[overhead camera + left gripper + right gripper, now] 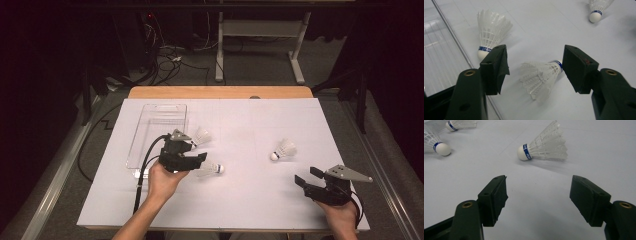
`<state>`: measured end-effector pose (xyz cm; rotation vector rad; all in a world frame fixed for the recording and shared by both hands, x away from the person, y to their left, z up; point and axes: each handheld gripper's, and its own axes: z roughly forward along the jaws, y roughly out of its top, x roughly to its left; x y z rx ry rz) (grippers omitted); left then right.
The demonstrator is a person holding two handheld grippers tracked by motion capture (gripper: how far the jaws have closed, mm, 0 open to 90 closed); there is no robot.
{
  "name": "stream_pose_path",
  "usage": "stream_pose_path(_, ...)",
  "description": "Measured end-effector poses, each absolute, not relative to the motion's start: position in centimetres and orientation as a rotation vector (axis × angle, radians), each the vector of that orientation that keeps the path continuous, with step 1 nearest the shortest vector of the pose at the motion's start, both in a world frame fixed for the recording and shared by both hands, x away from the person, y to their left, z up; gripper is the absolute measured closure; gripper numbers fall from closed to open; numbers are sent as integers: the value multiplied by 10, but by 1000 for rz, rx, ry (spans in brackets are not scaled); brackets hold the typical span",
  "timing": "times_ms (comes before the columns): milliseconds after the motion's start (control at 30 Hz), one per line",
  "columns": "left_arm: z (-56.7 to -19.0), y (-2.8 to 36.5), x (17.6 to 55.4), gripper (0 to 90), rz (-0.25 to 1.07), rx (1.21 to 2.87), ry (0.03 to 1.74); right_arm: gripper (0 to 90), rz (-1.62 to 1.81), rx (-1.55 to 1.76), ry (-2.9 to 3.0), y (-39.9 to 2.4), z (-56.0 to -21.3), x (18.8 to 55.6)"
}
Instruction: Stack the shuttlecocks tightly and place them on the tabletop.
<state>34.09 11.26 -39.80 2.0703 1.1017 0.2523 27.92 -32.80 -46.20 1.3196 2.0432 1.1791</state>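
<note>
Three white feather shuttlecocks with blue bands lie on the white table sheet [240, 190]. My left gripper [197, 151] [536, 62] hovers open over the near-left shuttlecock [210, 169] [540, 75]. That shuttlecock lies on its side, framed between the jaws and touching neither. A second shuttlecock [202, 135] [491, 31] rests just beyond the left jaw, beside the tray. The third shuttlecock [284, 150] [544, 146] lies ahead of my right gripper [307, 176] [539, 187], which is open and holds nothing.
A clear plastic tray [150, 142] [439, 55] with nothing in it sits at the sheet's left, close to my left gripper. The left gripper's black cable [142, 170] trails toward the front edge. Beyond the wooden table edge [220, 92] are floor cables and a desk frame.
</note>
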Motion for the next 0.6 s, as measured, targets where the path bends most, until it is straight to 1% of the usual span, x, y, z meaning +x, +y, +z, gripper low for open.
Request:
stream_pose_path(233, -395, 104, 353, 375, 249, 2086, 1114, 304, 1181, 1314, 2055, -328, -462, 280)
stream_pose_path(600, -403, 97, 367, 375, 267, 2100, 1150, 304, 1174, 1300, 2066, -327, -462, 279)
